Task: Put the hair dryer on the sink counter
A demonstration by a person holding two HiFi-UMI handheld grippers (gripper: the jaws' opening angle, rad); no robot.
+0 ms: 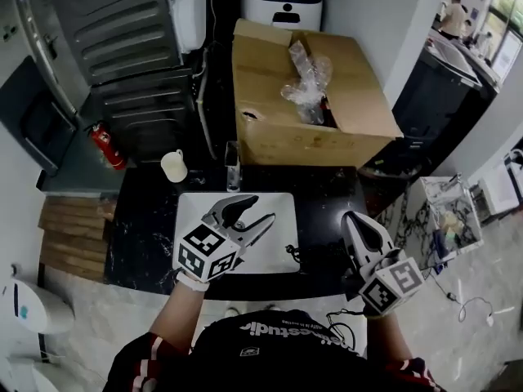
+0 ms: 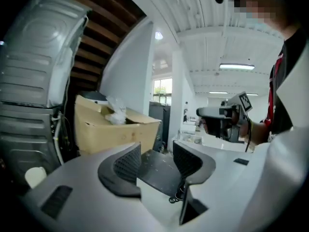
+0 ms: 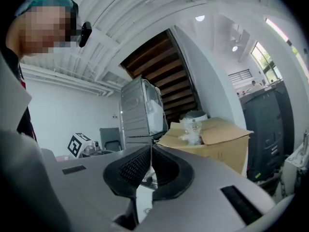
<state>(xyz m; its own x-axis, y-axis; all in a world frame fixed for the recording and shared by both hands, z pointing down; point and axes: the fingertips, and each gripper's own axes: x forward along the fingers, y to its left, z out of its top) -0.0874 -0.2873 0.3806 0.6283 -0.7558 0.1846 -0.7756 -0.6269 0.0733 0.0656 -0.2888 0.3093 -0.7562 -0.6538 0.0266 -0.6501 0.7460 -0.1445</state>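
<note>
So far nothing of the task shows as done: you carry no hair dryer, and none can be made out on the dark counter (image 1: 327,196) or in any view. Your left tongs (image 1: 263,209) hang above the white sink (image 1: 194,204) with the jaws apart and nothing between them. Your right tongs (image 1: 351,219), over the counter's right end, have their tips together and are empty as well. Behind the sink stands an open cardboard box (image 1: 294,141) with crumpled plastic wrap (image 1: 309,80) in it; whether the dryer lies under that wrap cannot be told. As I judge it, the whole job is ahead of you: find the dryer, grip it, and set it down on bare counter beside the sink.
</note>
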